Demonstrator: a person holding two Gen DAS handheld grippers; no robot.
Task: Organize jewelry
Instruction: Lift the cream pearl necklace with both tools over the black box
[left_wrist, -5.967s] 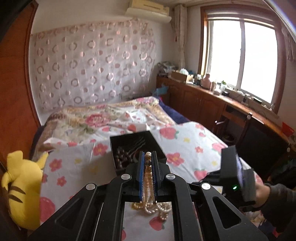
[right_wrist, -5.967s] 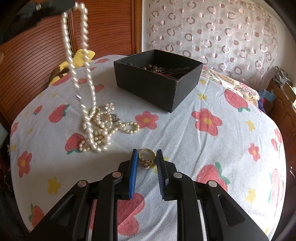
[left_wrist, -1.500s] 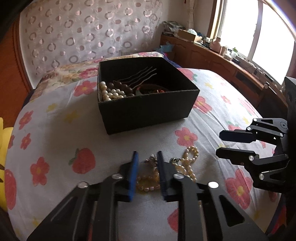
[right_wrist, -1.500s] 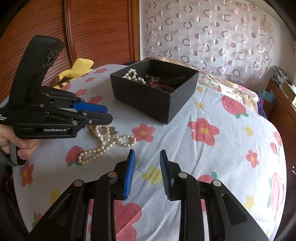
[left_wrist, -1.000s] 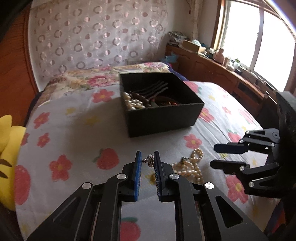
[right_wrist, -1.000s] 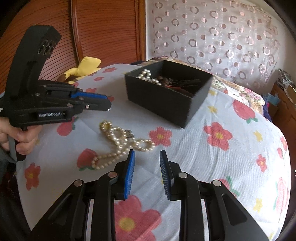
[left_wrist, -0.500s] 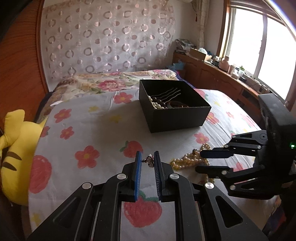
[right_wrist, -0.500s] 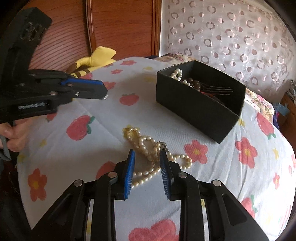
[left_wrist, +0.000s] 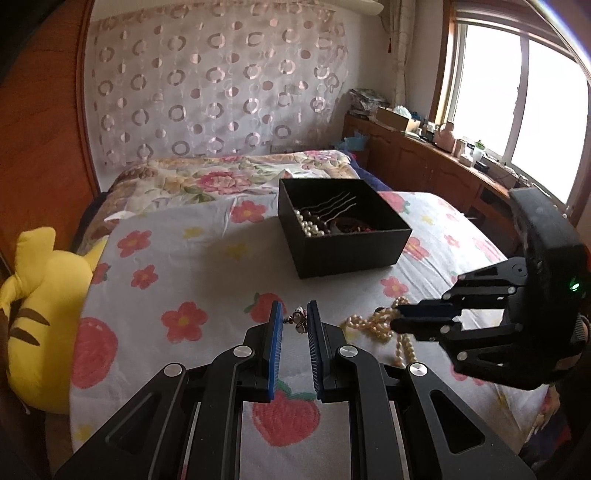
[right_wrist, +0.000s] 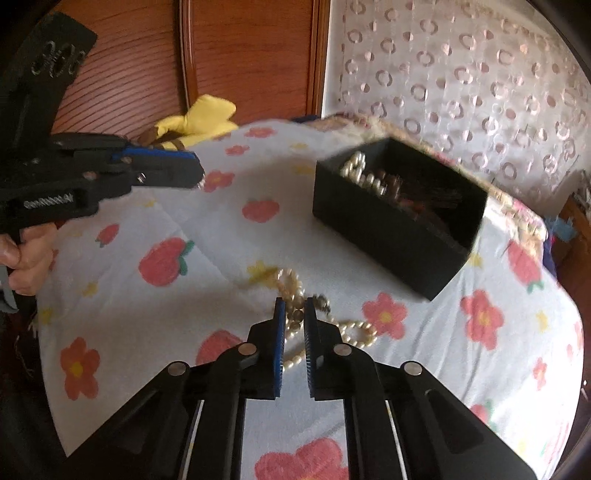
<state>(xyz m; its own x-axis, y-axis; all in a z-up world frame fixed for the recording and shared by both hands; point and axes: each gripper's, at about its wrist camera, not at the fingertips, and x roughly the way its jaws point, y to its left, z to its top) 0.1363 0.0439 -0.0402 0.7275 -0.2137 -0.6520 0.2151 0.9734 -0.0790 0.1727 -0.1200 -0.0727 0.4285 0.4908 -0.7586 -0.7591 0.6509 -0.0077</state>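
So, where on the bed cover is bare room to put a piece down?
Free: the wide cover between the yellow toy and the box, and the strip right of the box. Crowded: in front of the box, where the pearl necklace lies under the right gripper.

Box on bedspread, pearl necklace before it.

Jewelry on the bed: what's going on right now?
A person works two handheld grippers over a floral bedspread. The left gripper pinches a small brooch-like trinket. The right gripper has just been closing on the pearl necklace lying on the spread. The black box already holds pearls and hairpins.
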